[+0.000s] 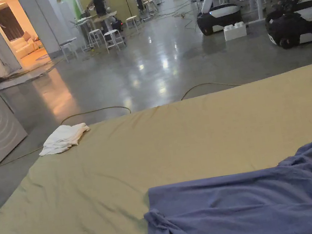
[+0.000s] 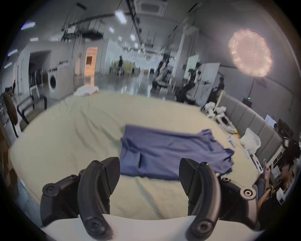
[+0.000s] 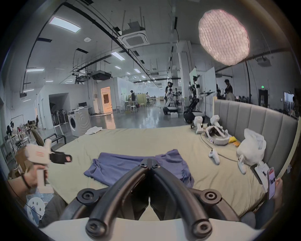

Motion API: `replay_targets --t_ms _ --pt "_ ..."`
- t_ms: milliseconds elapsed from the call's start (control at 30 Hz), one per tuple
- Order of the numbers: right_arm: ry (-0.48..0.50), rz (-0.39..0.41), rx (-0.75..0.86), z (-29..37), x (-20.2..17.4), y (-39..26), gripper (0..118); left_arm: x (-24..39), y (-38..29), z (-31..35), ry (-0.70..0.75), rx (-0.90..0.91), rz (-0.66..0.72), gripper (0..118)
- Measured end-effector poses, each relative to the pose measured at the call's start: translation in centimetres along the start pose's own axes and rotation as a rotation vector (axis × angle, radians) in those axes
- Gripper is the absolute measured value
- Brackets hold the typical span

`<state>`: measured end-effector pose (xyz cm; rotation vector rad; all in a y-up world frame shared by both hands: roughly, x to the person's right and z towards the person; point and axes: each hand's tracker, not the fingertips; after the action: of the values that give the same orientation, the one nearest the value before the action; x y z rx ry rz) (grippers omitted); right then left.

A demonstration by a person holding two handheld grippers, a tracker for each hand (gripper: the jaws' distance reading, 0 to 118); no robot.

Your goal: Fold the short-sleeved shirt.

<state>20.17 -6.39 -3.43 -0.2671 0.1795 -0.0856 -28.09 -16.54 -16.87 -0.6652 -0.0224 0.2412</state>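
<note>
Shirt (image 2: pixel 172 153) flat-ish on bed (image 2: pixel 73 138), just ahead of both hand-held grippers. Left (image 2: pixel 149 171) spread wide, right (image 3: pixel 149 161) pressed together, empty. Risk: bunched near edge, so pinch probably grabs bedsheet too.

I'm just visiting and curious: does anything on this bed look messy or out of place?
The blue shirt lies rumpled, not flat: its left edge is bunched and doubled over. A crumpled white cloth sits at the bed's far left corner. By the headboard lie game controllers and a white bag.
</note>
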Motion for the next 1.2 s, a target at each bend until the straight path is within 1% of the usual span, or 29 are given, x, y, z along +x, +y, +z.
replay_targets --t_ms 67,167,233,267,300,333,367,400,433,467,500,533,600,633,667,700,733,800,833,900,933,967,1000,1033,1067,1100,1133,1167,1200 --pt "-0.011 -0.006 -0.029 -0.5 0.8 -0.5 0 -1.7 0.1 -5.3 0.018 -0.098 0.046 82" --pt "-0.046 -0.021 -0.085 -1.0 1.8 -1.0 0 -2.5 0.0 -11.2 0.121 -0.219 -0.043 81" --pt "-0.079 -0.033 -0.113 -1.3 2.5 -1.4 0 -2.8 -0.1 -13.5 0.135 -0.27 -0.017 80" --pt "-0.093 -0.04 -0.126 -1.2 2.6 -1.5 0 -3.0 0.0 -14.3 0.125 -0.266 0.01 76" --pt "-0.103 -0.044 -0.139 -1.4 2.9 -1.7 0 -3.0 0.0 -15.2 0.125 -0.287 0.025 66" --pt "-0.117 -0.049 -0.154 -1.7 3.2 -2.0 0 -2.9 0.1 -16.4 0.162 -0.328 0.049 63" --pt "-0.123 -0.053 -0.166 -1.8 3.4 -2.2 0 -2.7 0.0 -16.6 0.223 -0.346 0.054 63" --pt "-0.13 -0.056 -0.179 -1.9 3.6 -2.4 0 -2.3 0.0 -16.4 0.201 -0.311 0.046 58" --pt "-0.135 -0.061 -0.191 -2.2 3.7 -2.6 0 -1.8 0.1 -16.4 0.229 -0.302 0.025 52" --pt "-0.136 -0.069 -0.206 -2.8 4.0 -2.9 0 -1.3 0.1 -16.4 0.251 -0.322 -0.022 42" --pt "-0.131 -0.079 -0.217 -3.4 4.3 -3.2 0 -1.1 0.1 -16.5 0.246 -0.315 -0.053 30" --pt "-0.123 -0.092 -0.234 -4.3 4.8 -3.4 0 -0.8 0.1 -16.6 0.236 -0.319 -0.06 22" --pt "-0.121 -0.102 -0.263 -7.0 5.8 -4.0 0 0.1 -0.1 -16.8 0.256 -0.325 -0.103 18" --pt "-0.14 -0.105 -0.304 -9.0 6.4 -4.5 6 0.4 -0.3 -16.8 0.262 -0.328 -0.126 16" --pt "-0.147 -0.101 -0.352 -10.8 7.2 -4.9 26 0.7 -0.5 -16.9 0.268 -0.325 -0.144 16" --pt "-0.152 -0.111 -0.382 -12.8 7.9 -5.6 66 0.8 -0.7 -17.0 0.271 -0.326 -0.147 16" --pt "-0.164 -0.124 -0.423 -15.0 8.6 -6.4 80 0.9 -0.8 -17.1 0.271 -0.327 -0.15 16" --pt "-0.158 -0.206 -0.468 -18.9 11.1 -8.7 78 0.5 -0.7 -17.3 0.267 -0.335 -0.153 16" --pt "-0.171 -0.248 -0.528 -21.2 11.8 -9.8 78 0.4 -0.5 -17.2 0.264 -0.339 -0.148 16" --pt "-0.193 -0.278 -0.597 -24.8 12.4 -12.0 78 0.0 -0.4 -17.5 0.257 -0.346 -0.143 16" --pt "-0.213 -0.276 -0.645 -26.4 13.0 -13.7 75 0.0 -0.4 -17.5 0.253 -0.349 -0.144 16" --pt "-0.209 -0.228 -0.713 -27.7 12.6 -14.9 66 0.0 -0.4 -17.5 0.251 -0.351 -0.145 16" --pt "-0.21 -0.187 -0.725 -28.2 12.0 -15.6 62 0.0 -0.3 -17.5 0.25 -0.353 -0.146 16" --pt "-0.238 -0.103 -0.641 -27.9 11.1 -15.4 60 -0.1 -0.3 -17.5 0.246 -0.355 -0.148 16" --pt "-0.244 -0.077 -0.645 -27.5 10.8 -15.2 45 -0.1 -0.2 -17.5 0.243 -0.358 -0.152 16" --pt "-0.231 -0.095 -0.662 -27.5 10.6 -14.8 9 -0.1 -0.1 -17.5 0.239 -0.363 -0.149 16" --pt "-0.199 -0.112 -0.65 -27.6 10.4 -14.5 9 -0.2 0.2 -17.5 0.236 -0.373 -0.143 16" --pt "-0.256 -0.079 -0.67 -27.7 9.9 -14.1 9 -0.5 0.6 -17.7 0.23 -0.391 -0.132 14" --pt "-0.241 -0.076 -0.682 -27.6 9.8 -13.9 9 -0.6 1.2 -17.3 0.223 -0.399 -0.116 11"
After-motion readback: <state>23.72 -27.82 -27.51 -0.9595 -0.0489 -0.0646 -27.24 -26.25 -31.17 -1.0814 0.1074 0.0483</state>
